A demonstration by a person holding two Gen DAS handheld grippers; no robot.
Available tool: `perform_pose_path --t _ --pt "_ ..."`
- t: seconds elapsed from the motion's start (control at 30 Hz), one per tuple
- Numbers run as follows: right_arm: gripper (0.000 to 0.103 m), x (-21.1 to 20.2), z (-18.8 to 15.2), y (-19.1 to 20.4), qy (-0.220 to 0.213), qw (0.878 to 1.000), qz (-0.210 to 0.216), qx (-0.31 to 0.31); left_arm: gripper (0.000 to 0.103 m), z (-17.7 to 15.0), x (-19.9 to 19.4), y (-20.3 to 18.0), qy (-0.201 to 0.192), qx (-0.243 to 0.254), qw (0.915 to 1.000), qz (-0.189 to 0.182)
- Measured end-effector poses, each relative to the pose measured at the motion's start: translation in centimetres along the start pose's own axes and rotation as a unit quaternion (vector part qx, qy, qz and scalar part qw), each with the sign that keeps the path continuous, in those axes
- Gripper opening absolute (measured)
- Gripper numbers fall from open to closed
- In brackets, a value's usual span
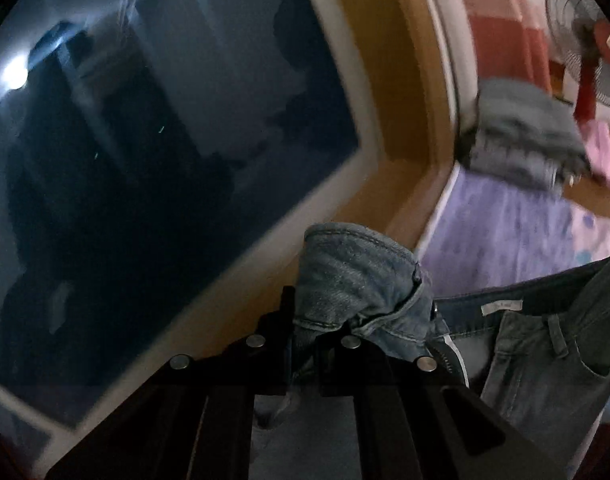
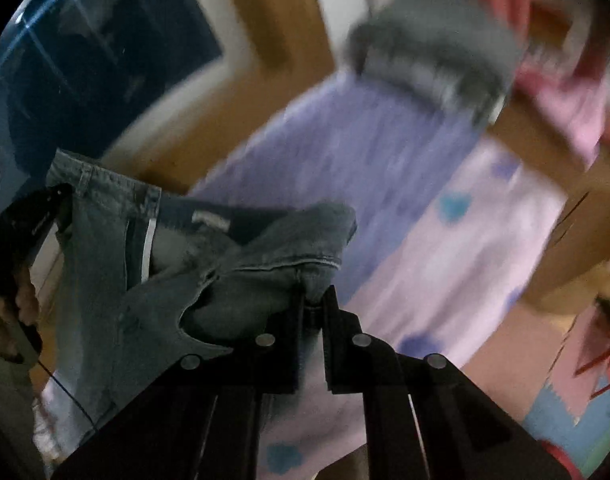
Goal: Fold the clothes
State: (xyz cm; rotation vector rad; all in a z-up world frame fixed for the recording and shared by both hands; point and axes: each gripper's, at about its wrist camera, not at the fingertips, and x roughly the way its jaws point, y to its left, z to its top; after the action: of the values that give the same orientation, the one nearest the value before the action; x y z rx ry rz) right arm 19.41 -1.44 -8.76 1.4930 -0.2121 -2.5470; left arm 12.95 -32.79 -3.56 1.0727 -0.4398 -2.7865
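Observation:
A pair of faded blue jeans (image 1: 537, 344) hangs in the air between my two grippers, held by the waistband with its inside label showing. My left gripper (image 1: 303, 320) is shut on one end of the waistband. My right gripper (image 2: 313, 304) is shut on the other end; the jeans (image 2: 101, 264) hang down to its left. In the right wrist view the left gripper (image 2: 33, 224) shows at the left edge in a hand. Below lies a purple and pink bedsheet (image 2: 457, 248). The legs of the jeans are out of view.
A stack of folded grey clothes (image 1: 525, 140) sits at the far end of the bed (image 1: 505, 224). A pink garment (image 1: 603, 152) lies beside it. A red fan (image 1: 589, 40) stands behind. A dark window (image 1: 145, 160) in a tan wall fills the left.

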Motion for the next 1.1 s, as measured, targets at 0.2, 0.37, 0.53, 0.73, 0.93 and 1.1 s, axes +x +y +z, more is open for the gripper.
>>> perform_pose_path --t 0.2,0.37,0.53,0.73,0.93,1.1 --pt "0.006 -1.5 4.0 -1.7 -0.059 0.997 -0.052 0.007 0.007 6.6 4.5 -3.5 -0.033 0.025 0.9988 -0.025" --pt "0.006 -1.0 6.3 -5.1 -0.088 0.991 -0.100 0.032 0.007 11.0 9.0 -7.4 -0.037 0.043 0.9977 -0.038" --pt "0.006 3.2 9.4 -9.6 -0.073 0.988 -0.123 0.062 0.007 11.7 15.8 -12.4 0.004 0.091 0.9953 -0.033" --pt "0.010 9.4 8.3 -12.1 -0.013 0.992 -0.104 0.068 0.019 8.8 18.5 -15.1 0.057 0.145 0.9859 -0.061" --pt "0.055 8.3 7.2 -14.4 -0.034 0.989 -0.091 0.109 0.025 10.5 16.8 -13.8 0.083 0.095 0.9845 -0.122" --pt "0.055 6.4 5.9 -13.8 -0.030 0.990 -0.090 0.107 0.032 11.4 15.1 -10.6 0.096 0.056 0.9816 -0.155"
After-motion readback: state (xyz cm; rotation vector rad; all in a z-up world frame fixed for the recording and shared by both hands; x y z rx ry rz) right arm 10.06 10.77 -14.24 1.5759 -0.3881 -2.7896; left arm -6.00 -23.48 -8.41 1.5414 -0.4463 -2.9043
